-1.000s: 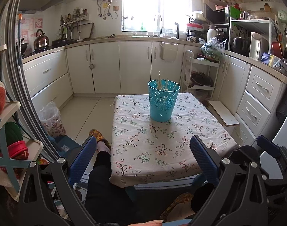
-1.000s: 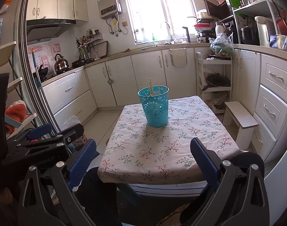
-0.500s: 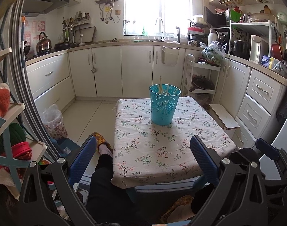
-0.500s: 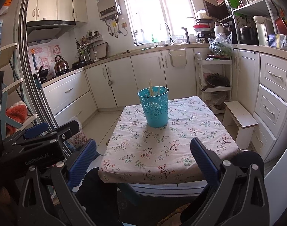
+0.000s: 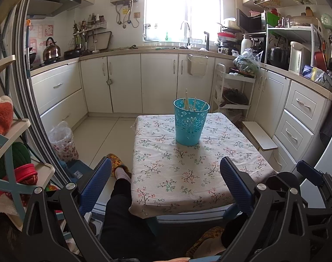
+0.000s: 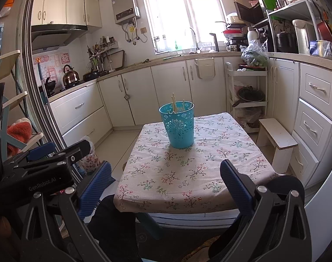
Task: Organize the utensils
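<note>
Teal basket [image 5: 191,124] w/ upright sticks [image 5: 186,100], prob. chopsticks, dead ahead, well apart. L gripper [image 5: 163,183] & R gripper [image 6: 165,182] both agape, empty; neither clearly nearer.

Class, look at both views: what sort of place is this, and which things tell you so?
A home kitchen: a sink tap under the window, a kettle on the stove, and cabinets below the counter.

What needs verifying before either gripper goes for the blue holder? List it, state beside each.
1. Left gripper open, empty: ok.
2. Right gripper open, empty: ok.
3. Blue holder upright on the table: ok.
4. Utensils standing inside the holder: ok.
5. Loose utensils on the tablecloth: none visible, ok.
6. Kind of utensils: cannot tell.
</note>
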`<action>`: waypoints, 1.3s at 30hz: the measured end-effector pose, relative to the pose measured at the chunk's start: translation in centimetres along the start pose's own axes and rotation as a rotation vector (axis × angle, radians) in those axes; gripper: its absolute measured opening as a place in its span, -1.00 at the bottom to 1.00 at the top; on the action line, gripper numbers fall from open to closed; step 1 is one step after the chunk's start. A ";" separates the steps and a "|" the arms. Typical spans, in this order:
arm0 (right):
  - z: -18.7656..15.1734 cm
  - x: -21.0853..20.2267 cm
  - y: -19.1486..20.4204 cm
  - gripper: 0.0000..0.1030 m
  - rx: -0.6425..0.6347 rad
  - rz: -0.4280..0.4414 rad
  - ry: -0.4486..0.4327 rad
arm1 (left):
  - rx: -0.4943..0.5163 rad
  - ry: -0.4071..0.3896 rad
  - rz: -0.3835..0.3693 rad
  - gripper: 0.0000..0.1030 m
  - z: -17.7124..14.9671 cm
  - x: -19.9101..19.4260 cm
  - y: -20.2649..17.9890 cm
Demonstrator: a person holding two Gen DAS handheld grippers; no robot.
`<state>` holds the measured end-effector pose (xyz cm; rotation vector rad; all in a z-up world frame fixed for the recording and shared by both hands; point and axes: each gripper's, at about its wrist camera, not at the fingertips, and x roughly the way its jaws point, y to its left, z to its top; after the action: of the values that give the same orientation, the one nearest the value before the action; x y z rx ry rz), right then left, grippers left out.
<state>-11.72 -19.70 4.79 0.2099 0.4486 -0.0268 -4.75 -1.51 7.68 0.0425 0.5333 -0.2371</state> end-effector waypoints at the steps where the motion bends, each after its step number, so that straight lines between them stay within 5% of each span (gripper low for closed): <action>1: 0.0 0.0 0.0 0.86 0.000 0.001 0.001 | 0.000 0.000 -0.001 0.85 0.0 0.0 0.0; 39: 0.2 -0.5 0.0 0.86 0.002 -0.005 0.000 | 0.004 0.005 0.000 0.85 -0.3 -0.4 0.2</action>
<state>-12.07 -19.78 5.16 0.2108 0.4490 -0.0317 -5.19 -1.24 7.58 0.0468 0.5382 -0.2385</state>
